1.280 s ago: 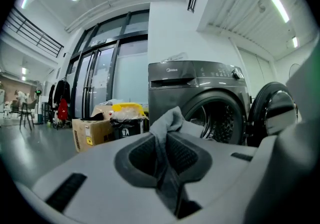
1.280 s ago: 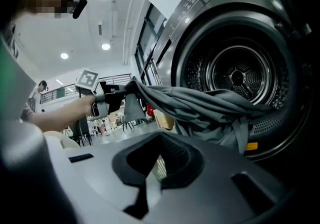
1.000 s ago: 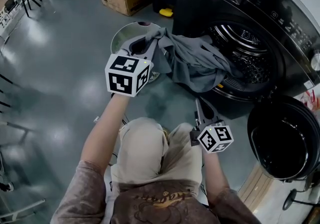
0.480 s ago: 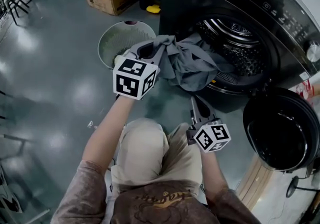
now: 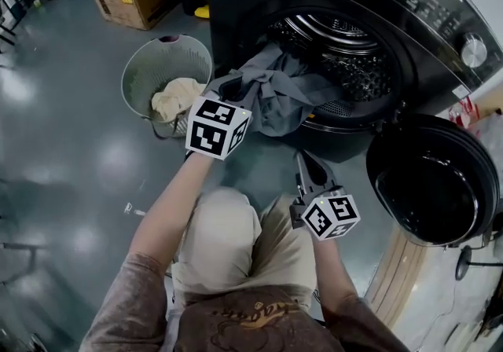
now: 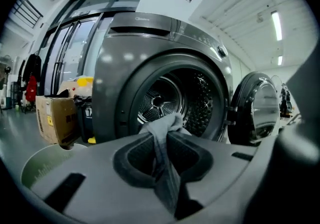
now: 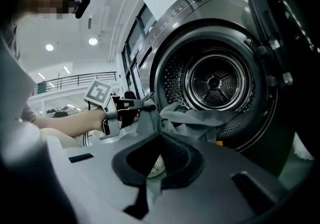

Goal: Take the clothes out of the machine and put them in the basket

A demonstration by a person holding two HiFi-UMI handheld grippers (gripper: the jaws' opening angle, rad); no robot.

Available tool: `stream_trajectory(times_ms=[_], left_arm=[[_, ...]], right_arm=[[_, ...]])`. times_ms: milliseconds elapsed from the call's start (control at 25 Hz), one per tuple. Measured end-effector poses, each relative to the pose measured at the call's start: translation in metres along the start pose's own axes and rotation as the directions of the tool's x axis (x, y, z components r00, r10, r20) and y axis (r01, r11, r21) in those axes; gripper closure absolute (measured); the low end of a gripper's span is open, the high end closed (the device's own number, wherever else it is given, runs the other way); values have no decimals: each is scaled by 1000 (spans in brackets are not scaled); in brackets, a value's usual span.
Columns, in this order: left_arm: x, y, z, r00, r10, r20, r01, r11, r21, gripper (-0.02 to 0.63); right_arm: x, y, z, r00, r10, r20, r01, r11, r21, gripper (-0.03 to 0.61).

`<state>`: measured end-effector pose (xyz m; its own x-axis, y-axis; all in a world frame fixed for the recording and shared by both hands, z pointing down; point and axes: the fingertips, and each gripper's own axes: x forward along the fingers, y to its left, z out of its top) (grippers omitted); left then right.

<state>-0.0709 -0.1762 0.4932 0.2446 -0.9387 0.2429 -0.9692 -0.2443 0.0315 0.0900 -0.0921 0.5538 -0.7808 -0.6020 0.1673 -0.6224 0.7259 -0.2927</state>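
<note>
Person wears a short-sleeved T-shirt (image 5: pixel 149 295) of faded, mottled brown, its loose sleeves (image 5: pixel 118 287) ending above the elbows and leaving both forearms bare. The chest carries a darker brown print (image 5: pixel 251 320): a line of script lettering over a rounded cartoon-like figure. Trousers (image 5: pixel 224 236) are plain light beige, creased at the knees

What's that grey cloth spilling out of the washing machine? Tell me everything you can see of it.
The grey cloth is a soft, crumpled garment, plain mid-grey and matte. It hangs bunched over the lower rim of the round opening of the machine, part of it inside the drum. One end is drawn out sideways, pinched in the left claw, whose jaws have just been opening slightly with the cloth between them.
</note>
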Motion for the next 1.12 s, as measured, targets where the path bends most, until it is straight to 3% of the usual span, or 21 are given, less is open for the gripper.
stream_trajectory(times_ms=[200,280,440,720,1120], left_arm=[[24,-9,-17,1000,19,-16,-19,999,28,511],[33,-10,-23,999,26,-25,-26,999,33,469],[47,-9,-36,997,53,-52,-50,997,55,325],[78,4,-65,990,104,-97,-99,993,63,187],[122,11,-99,978,139,-153,-134,990,43,127]], right_arm=[[-10,-12,-2,1000,-31,2,31,999,8,581],[-13,-17,-3,999,-42,0,42,999,12,581],[-17,-26,-7,998,-60,-5,60,998,16,581],[-17,-39,-12,996,-82,-22,82,996,21,581],[-18,-63,-22,990,-133,-53,134,991,27,581]])
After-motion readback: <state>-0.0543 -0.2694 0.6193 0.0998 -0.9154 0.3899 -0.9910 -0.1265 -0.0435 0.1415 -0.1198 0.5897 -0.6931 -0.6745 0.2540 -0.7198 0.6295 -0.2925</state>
